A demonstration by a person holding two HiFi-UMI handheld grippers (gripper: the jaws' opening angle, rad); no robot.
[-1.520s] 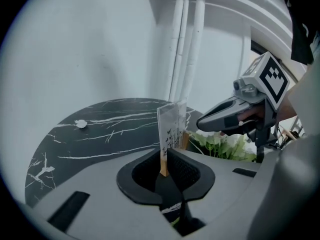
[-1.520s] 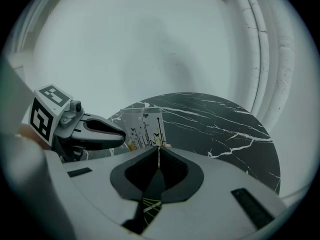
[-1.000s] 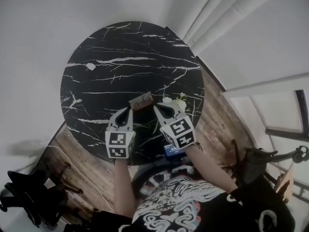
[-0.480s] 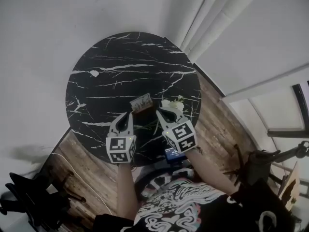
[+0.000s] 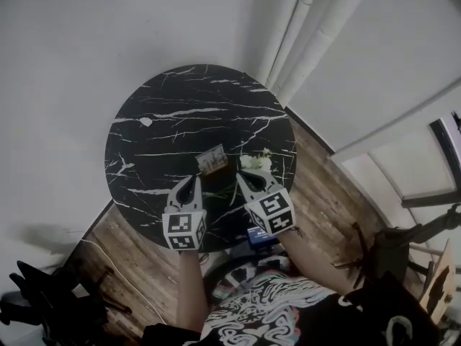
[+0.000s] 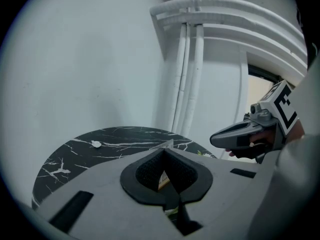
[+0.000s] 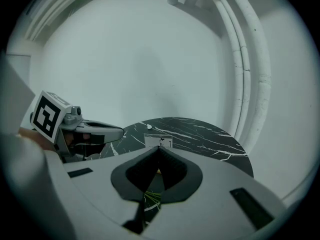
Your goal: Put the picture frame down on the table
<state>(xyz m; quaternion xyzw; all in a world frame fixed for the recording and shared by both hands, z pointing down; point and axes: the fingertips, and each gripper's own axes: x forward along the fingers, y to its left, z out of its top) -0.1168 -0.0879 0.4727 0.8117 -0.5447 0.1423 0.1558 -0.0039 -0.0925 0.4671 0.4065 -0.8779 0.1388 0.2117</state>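
On the black table (image 5: 155, 117) the frame (image 5: 212, 159) stands free at twelve o'clock. We have drawn the left gripper (image 5: 191, 182) and right gripper (image 5: 240, 178) back, both clenched empty, so placement looks done.

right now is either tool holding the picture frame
No, the picture frame sits on the table, clear of the left tool and right tool.
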